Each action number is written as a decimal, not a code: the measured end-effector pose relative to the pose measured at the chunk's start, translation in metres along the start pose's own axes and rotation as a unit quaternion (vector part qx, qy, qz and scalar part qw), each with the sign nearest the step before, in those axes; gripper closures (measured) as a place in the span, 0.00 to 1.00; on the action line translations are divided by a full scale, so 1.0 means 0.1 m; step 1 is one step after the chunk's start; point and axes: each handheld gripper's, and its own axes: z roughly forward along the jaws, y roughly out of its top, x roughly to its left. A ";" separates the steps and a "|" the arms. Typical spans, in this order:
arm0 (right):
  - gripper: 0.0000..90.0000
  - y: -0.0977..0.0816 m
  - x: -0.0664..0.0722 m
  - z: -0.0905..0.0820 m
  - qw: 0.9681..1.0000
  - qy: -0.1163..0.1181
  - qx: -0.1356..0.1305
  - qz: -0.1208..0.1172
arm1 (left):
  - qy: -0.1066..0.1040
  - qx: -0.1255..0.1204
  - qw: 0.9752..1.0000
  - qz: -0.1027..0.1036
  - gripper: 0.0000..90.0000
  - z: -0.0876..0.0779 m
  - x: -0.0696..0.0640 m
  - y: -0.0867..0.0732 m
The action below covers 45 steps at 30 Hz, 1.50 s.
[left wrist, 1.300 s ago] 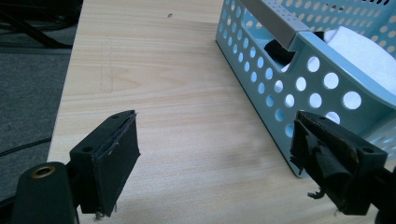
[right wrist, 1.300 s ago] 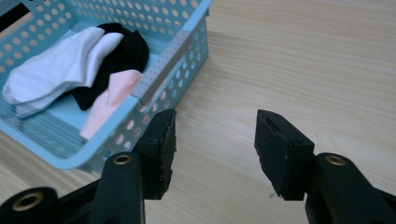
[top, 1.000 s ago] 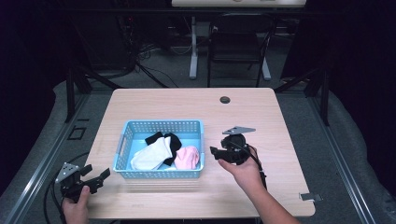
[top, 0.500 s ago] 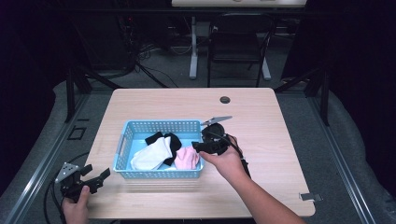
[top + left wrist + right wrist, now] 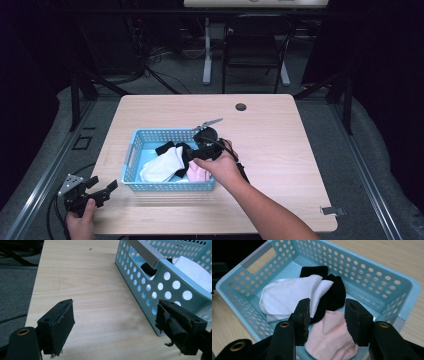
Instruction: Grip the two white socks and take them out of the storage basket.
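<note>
Socks [image 5: 294, 298] all in basket [image 5: 134, 145], none lifted yet; right gripper [image 5: 328, 317] above pink sock [image 5: 329, 338], jaws closing w/ nothing between, left gripper [image 5: 102, 190] open, idle.

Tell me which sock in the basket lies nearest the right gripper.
The pink sock, directly under the right gripper; the white and black socks lie farther off.

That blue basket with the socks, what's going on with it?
A person holds a gripper in each hand. The right gripper hangs over the blue basket, jaws closing but gripping nothing yet, above a pink sock, a black sock and a white sock. The left gripper waits open at the table's near left corner.
</note>
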 end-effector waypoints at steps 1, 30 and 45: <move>0.61 0.01 0.02 0.03 1.000 0.000 0.000 -0.002 | 0.000 0.000 1.000 0.000 0.17 0.00 0.00 0.00; 0.74 0.21 0.29 0.88 0.995 0.047 0.074 0.048 | 0.000 -0.003 1.000 -0.001 0.17 0.00 0.00 0.00; 0.80 0.21 0.11 1.08 0.985 0.061 0.114 0.112 | -0.002 -0.001 1.000 0.000 0.17 0.00 0.00 0.00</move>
